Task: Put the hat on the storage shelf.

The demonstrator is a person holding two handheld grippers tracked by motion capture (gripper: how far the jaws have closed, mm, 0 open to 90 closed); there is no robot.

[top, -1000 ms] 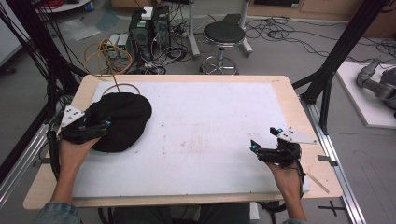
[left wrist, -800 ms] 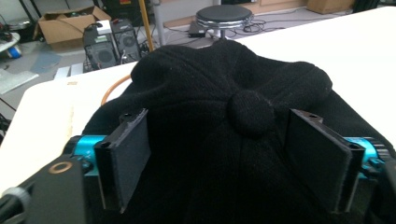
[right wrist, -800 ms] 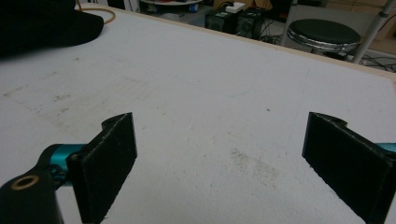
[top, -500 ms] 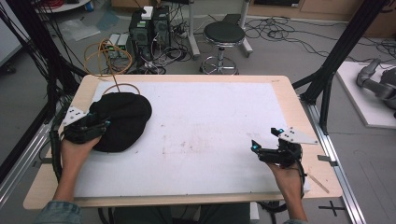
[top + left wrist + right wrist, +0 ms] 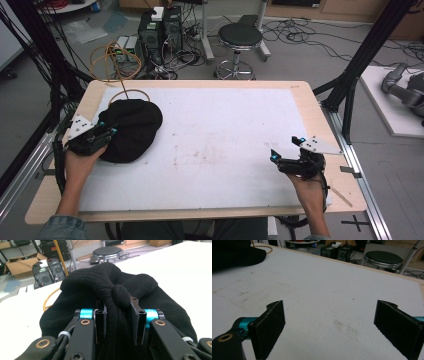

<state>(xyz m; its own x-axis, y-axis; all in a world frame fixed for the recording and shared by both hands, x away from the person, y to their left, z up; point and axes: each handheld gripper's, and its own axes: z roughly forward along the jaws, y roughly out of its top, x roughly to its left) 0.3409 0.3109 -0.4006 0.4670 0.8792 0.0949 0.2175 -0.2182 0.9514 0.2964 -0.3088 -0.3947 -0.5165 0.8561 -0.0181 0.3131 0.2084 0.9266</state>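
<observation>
Barely shifting since a second ago: left gripper (image 5: 102,134) still pinching a bunched fold of the black fleece cloth (image 5: 131,129) between nearly closed jaws, near the orange cable loop (image 5: 127,92). Possibly gripping only a thin ridge, so risking slipping free when lifting. Right gripper (image 5: 286,156) hovering spread wide and empty, well apart from that loop.

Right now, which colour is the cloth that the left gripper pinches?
Black. The cloth shows best in the left gripper view, bunched between the jaws of the left gripper.
</observation>
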